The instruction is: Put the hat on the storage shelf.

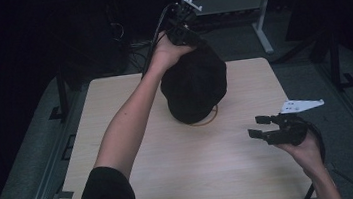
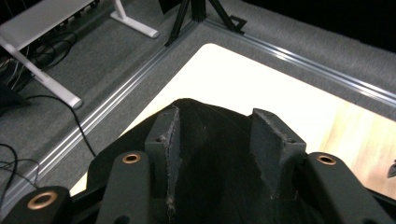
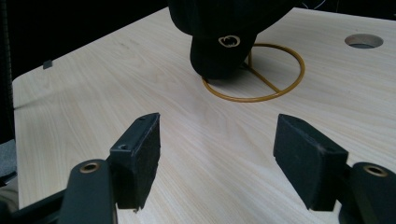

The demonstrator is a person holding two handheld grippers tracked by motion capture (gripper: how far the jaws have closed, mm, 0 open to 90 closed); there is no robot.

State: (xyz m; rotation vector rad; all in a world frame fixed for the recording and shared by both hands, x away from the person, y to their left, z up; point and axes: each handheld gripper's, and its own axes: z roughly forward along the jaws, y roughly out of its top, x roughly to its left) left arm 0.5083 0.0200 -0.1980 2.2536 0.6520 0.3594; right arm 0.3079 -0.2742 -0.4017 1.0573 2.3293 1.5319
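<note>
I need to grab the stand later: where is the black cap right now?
The black cap sits on the gold wire stand at the table's far middle in the high view, under the left hand-held gripper.

Left arm (image 1: 126, 120) is stretched way out diagonally from the near-left corner of the table toward the far edge, dark sleeve pushed up to about the elbow, forearm bare. The left hand (image 1: 166, 53) is cocked back at the wrist, holding the left gripper (image 1: 189, 40) above the far edge, tilted back down toward the person. Its jaws sit partly spread, with dark fabric bulging up between the pads (image 2: 170, 140). Right hand (image 1: 306, 150) sits low by the right edge, palm up under the right gripper (image 1: 259, 126), which points left across the table, jaws wide apart, nothing between them, pads (image 3: 140, 156) just above the wood.
</note>
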